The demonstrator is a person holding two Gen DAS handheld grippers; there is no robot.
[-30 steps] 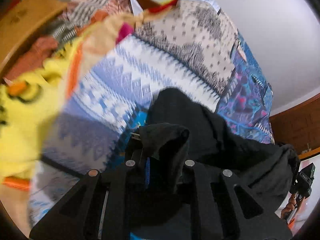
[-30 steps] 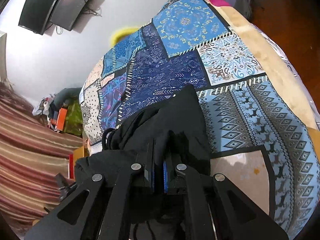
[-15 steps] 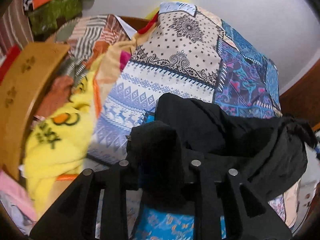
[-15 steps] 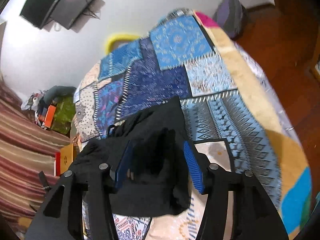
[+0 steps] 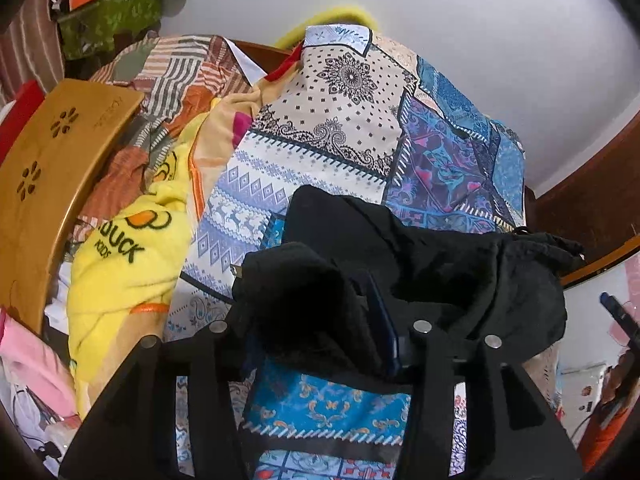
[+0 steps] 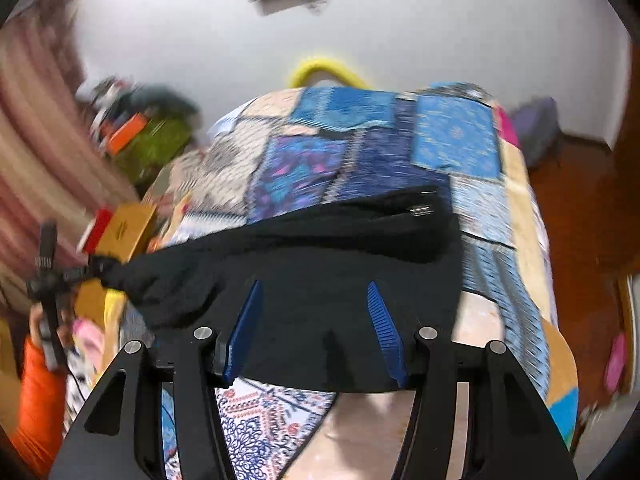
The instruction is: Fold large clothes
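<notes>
A black garment [image 5: 440, 264] lies bunched across the patchwork bedspread [image 5: 320, 128], prob. mid-fold. The left tool [image 5: 316, 344] has its jaws spread, w/ a hump of the fabric draped between and over them, so not clamped on it. The right tool [image 6: 316, 332] stands wide apart too, its blue pads [image 6: 244, 328] bare; the cloth lies just ahead of and under them. A yellow blanket [image 5: 124, 264] sits beside the bed's left edge.

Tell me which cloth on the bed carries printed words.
The yellow blanket, printed DUCK; the black garment is plain and the patchwork bedspread shows only patterns, no letters.
</notes>
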